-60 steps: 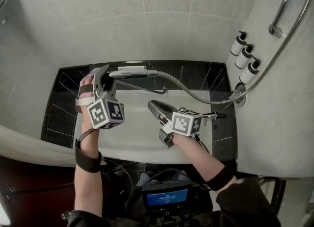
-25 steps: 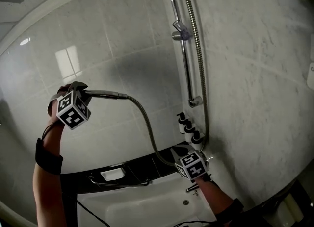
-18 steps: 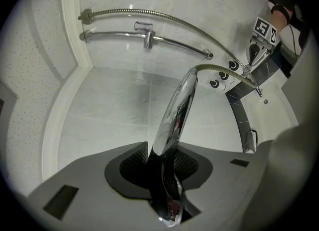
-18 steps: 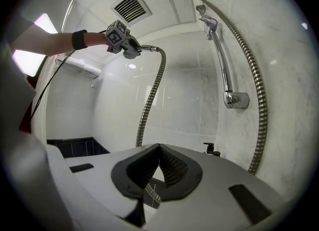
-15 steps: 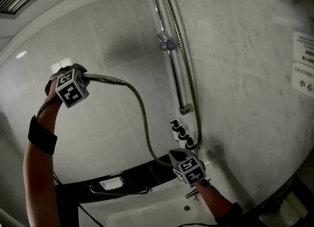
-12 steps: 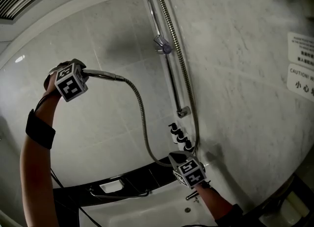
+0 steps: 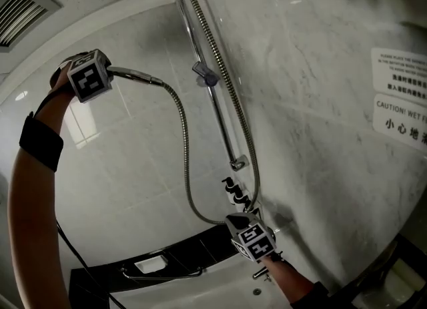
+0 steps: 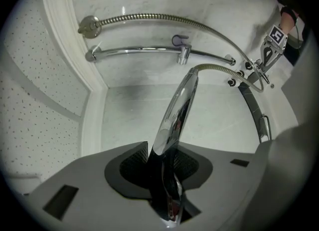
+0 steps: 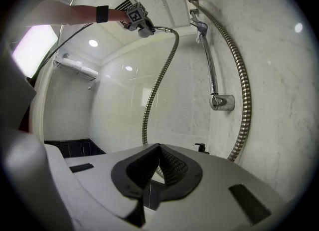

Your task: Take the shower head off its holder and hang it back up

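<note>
My left gripper (image 7: 107,72) is raised high at the upper left, shut on the chrome shower head handle (image 7: 137,76). In the left gripper view the handle (image 8: 175,115) stands gripped between the jaws. Its metal hose (image 7: 183,167) hangs in a loop down toward the taps. The holder (image 7: 206,75) sits empty on the vertical chrome rail (image 7: 217,101), to the right of the shower head and about level with it; the left gripper view also shows the holder (image 8: 181,53). My right gripper (image 7: 235,221) is low by the wall, shut with nothing in it.
Pump bottles (image 7: 234,193) stand on the wall side below the rail. A wet-floor sign (image 7: 400,107) is on the marble wall at right. The bathtub rim (image 7: 160,261) and its tap (image 7: 259,273) lie below. A ceiling vent (image 7: 25,13) is overhead.
My left gripper has risen with the shower head, from below the holder to about its height. The view has tilted upward. The right gripper stays low by the taps.
</note>
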A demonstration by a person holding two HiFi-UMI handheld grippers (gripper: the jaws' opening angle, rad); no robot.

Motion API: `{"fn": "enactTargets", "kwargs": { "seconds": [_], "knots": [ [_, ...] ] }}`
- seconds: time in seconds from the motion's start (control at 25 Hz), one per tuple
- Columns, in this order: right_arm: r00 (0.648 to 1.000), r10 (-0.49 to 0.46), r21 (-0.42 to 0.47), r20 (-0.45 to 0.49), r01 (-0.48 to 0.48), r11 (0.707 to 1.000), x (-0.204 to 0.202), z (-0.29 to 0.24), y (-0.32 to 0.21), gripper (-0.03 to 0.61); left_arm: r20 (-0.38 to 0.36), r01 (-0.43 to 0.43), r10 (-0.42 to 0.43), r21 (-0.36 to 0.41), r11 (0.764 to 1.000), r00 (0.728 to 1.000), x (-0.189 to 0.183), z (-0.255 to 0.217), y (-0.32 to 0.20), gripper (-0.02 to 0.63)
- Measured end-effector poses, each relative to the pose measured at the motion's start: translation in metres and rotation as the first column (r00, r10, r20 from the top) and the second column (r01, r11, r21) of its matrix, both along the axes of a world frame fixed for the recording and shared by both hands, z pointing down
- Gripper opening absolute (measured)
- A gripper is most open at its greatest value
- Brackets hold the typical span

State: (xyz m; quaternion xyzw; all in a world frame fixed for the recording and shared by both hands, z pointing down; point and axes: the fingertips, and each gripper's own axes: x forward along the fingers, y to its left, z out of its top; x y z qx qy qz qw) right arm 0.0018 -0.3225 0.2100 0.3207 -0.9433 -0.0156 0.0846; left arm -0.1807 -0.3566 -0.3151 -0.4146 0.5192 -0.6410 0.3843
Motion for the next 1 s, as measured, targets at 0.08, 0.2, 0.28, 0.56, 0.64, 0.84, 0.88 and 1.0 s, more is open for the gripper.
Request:
{"fn": "enactTargets", "kwargs": {
  "seconds": [0.08, 0.2, 0.28, 0.56, 0.64, 0.84, 0.88, 1.0],
  "knots": [
    [1.000, -0.004, -0.002, 0.005, 0.004, 1.000, 0.000, -0.002, 0.002, 0.018, 0.017, 0.005, -0.006, 0.012, 1.000, 1.000, 0.010, -0.013, 0.000, 0.115],
    [1.000, -0.009, -0.008, 0.010, 0.009, 1.000, 0.001, -0.002, 0.004, 0.018, 0.019, -0.006, 0.007, -0.005, 1.000, 1.000, 0.024, -0.021, -0.007, 0.115],
    [1.000, 0.001, -0.005, 0.002, -0.001, 1.000, 0.005, 0.005, -0.001, 0.018, 0.027, -0.016, 0.016, -0.017, 1.000, 1.000, 0.032, -0.026, -0.012, 0.115],
    [1.000, 0.021, -0.004, -0.003, -0.021, 1.000, 0.012, 0.007, -0.012, 0.017, 0.075, -0.032, 0.033, -0.012, 0.999, 0.997, 0.062, -0.047, -0.020, 0.115],
    [1.000, 0.018, -0.008, -0.003, -0.018, 1.000, 0.013, 0.005, -0.011, 0.017, 0.095, -0.030, 0.031, -0.011, 0.999, 0.995, 0.069, -0.049, -0.022, 0.115],
    [1.000, 0.017, -0.015, -0.003, -0.017, 1.000, 0.016, 0.010, -0.012, 0.018, 0.132, -0.044, 0.046, -0.019, 0.999, 0.990, 0.086, -0.047, -0.030, 0.114],
    [1.000, 0.018, -0.016, -0.005, -0.018, 1.000, 0.018, 0.011, -0.014, 0.018, 0.137, -0.048, 0.050, -0.017, 0.999, 0.989, 0.089, -0.047, -0.032, 0.114],
    [1.000, 0.027, -0.018, -0.002, -0.027, 0.999, 0.023, 0.011, -0.017, 0.018, 0.171, -0.052, 0.053, -0.009, 0.999, 0.984, 0.099, -0.050, -0.034, 0.114]
  ]
}}
